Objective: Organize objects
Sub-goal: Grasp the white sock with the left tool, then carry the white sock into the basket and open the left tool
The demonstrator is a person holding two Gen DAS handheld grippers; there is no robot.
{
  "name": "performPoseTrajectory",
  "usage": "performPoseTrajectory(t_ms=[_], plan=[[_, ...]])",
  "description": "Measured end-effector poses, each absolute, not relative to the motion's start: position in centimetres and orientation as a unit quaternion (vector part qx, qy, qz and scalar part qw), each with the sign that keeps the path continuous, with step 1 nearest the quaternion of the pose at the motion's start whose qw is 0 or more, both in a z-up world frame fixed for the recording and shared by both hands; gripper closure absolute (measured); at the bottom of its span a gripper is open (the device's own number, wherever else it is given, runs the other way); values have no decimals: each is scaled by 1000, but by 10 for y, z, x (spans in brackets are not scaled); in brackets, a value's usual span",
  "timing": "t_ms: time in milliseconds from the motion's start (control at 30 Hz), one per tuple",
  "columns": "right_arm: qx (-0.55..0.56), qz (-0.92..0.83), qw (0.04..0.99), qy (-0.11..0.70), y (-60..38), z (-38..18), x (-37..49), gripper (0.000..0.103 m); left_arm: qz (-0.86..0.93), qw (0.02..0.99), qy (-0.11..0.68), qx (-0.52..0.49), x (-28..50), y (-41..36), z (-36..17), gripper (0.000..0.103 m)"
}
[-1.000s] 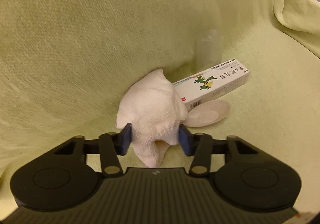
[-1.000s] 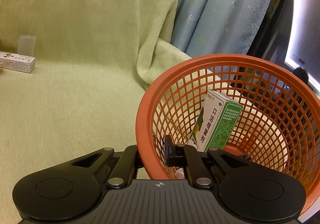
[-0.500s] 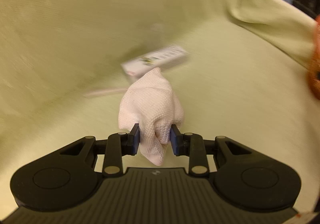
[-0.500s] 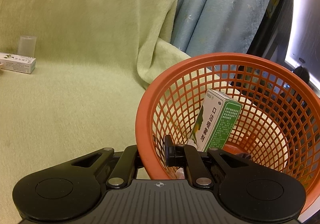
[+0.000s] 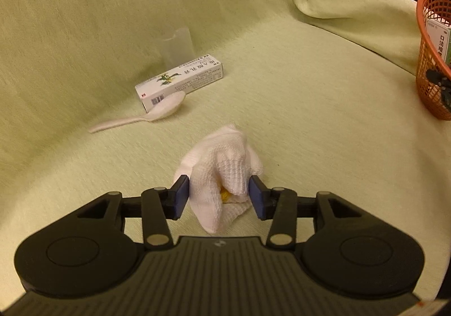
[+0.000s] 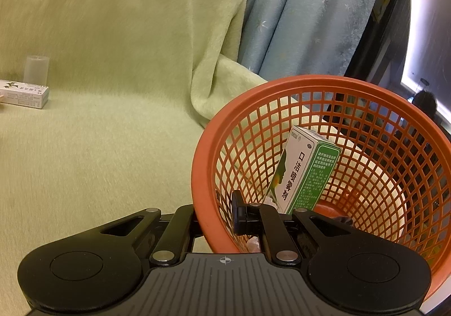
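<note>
Left tool [image 5: 218, 196] sits with its blue pads on either side of a bunched white cloth [image 5: 221, 172]; its jaws have just been opening, and the cloth is between them, with the left pad close against the fabric and the right pad at its edge, so whether they still press cannot be told for sure. A small yellow patch shows in the cloth's folds near the pads. That cloth lies on a pale green blanket [image 5: 310, 118] covering a sofa, well short of the other things. Farther back on the blanket rests a white medicine box [image 5: 180, 80] with a barcode at its near end, a white plastic spoon [image 5: 141, 118] lying with its bowl against that end, and a clear plastic cup [image 5: 177, 47] standing upright just behind the box. Right tool [image 6: 214, 213] is clamped shut on the near rim of an orange mesh basket [image 6: 366, 96], one finger outside the wall and one inside. Inside the basket a green-and-white box [image 6: 304, 175] leans tilted against the mesh. Behind the sofa's arm hangs a blue-grey curtain [image 6: 304, 11]. From the left wrist view the basket appears at the far right edge, well apart from the cloth.
</note>
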State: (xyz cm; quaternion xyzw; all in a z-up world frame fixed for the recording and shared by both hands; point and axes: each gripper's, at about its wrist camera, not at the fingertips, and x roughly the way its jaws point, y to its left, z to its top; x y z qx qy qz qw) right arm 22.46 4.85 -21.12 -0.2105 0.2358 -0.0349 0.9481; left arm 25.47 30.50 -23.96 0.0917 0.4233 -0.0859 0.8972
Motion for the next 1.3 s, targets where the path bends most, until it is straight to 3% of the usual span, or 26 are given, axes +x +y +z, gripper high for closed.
performPoseTrajectory(t_ms=[300,1300], plan=[[-208,-36,949,235,48,-211,224,98,-74,892,436,92,258,301,-252,60],[-208,-37,949,236,48,-210,224,98,-89,890,436,99,257,293,-237,74]])
